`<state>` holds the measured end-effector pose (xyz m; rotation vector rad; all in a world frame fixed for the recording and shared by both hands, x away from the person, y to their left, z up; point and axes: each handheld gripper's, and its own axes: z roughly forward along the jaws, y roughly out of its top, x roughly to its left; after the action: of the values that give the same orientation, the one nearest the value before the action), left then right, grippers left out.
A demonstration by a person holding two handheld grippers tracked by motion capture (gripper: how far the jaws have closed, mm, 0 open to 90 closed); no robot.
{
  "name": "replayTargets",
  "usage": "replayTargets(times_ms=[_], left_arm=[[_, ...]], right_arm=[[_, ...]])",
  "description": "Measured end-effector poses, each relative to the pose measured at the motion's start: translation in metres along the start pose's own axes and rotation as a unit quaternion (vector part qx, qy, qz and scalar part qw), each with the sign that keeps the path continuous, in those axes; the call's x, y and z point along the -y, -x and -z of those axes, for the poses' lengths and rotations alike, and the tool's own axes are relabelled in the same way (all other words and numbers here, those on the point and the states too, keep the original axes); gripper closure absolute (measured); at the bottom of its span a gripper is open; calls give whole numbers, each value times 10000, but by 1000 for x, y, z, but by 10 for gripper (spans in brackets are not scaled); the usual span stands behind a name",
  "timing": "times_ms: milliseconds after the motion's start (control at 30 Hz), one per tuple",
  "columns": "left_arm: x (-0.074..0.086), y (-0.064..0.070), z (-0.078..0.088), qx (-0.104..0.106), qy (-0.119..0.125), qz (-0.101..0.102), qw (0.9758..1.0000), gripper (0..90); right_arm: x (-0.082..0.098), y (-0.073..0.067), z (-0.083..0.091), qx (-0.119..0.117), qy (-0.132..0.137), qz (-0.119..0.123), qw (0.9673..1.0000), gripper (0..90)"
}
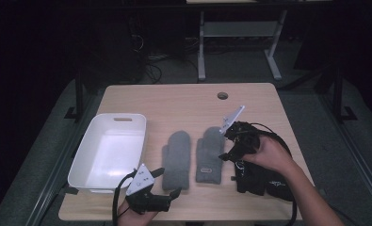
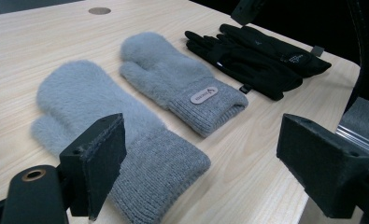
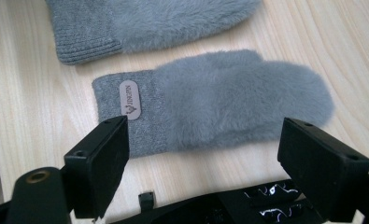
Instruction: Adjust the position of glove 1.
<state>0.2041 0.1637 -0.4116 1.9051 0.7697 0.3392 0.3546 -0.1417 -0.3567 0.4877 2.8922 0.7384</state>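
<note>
The 2 grey mittens lie side by side mid-table, cuffs toward the person: the left mitten (image 1: 176, 159) near the white bin (image 1: 109, 151), the right mitten (image 1: 210, 153) just beside the black gloves (image 1: 259, 179). The right gripper (image 1: 227, 142) hovers over the right mitten, jaws wide and empty. The left gripper (image 1: 168, 181) waits by the left mitten's cuff, also wide. This looks like the approach before a grasp; next, each should descend and pinch a mitten, probably for the bin.
</note>
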Motion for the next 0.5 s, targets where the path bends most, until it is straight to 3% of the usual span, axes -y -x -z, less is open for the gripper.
replayTargets(times_ms=[500], left_arm=[[0,-1,1,-5,-20,-28,10000,153]], right_arm=[[-8,8,-21,-122,-200,62,9997,193]])
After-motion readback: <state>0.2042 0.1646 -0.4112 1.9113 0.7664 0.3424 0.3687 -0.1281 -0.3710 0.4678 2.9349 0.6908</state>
